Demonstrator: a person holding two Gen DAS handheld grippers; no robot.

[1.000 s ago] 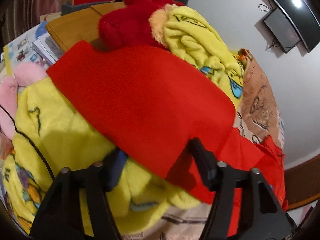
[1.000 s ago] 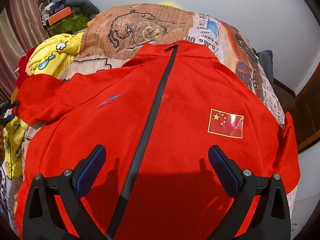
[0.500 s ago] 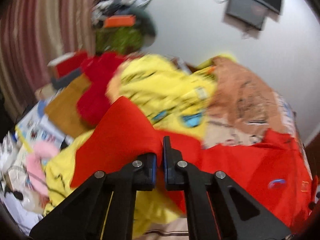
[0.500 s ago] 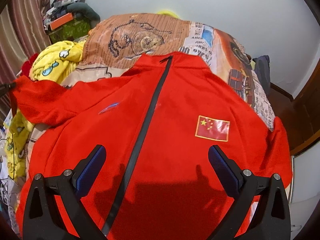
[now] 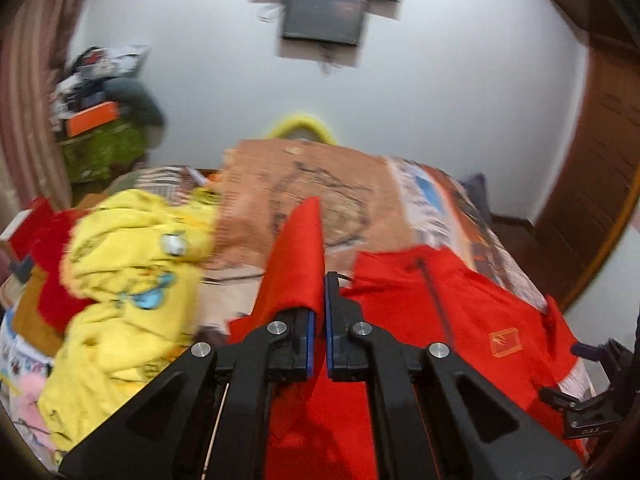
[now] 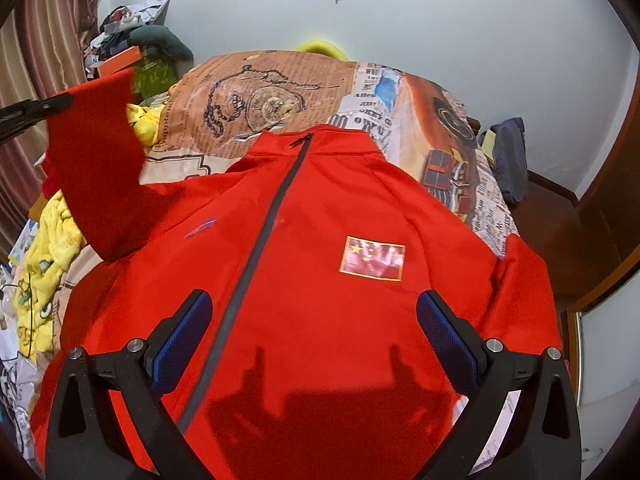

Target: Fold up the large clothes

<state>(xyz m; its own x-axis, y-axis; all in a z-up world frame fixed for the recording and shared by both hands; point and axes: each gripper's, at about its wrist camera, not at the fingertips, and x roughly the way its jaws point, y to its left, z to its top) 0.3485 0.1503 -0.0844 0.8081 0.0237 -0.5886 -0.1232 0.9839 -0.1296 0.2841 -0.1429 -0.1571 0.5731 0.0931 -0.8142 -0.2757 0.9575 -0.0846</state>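
Note:
A red zip-up jacket [image 6: 320,264] with a flag patch lies front-up on the bed, collar toward the far wall; it also shows in the left wrist view [image 5: 472,312]. My left gripper [image 5: 319,312] is shut on the jacket's sleeve [image 5: 300,256] and holds it lifted off the bed; the raised sleeve [image 6: 96,160] shows at the left of the right wrist view. My right gripper [image 6: 316,336] is open and empty, hovering over the jacket's lower front.
A newspaper-print bedspread [image 6: 272,92] covers the bed. A yellow fleece garment [image 5: 128,280] is heaped on the bed's left side, beside red cloth [image 5: 52,272]. A cluttered shelf [image 6: 128,48] stands at back left, a wooden door [image 5: 592,184] at the right.
My left gripper has closed on the sleeve and lifted it, swinging it up and toward the jacket body. My right gripper has stayed open over the jacket.

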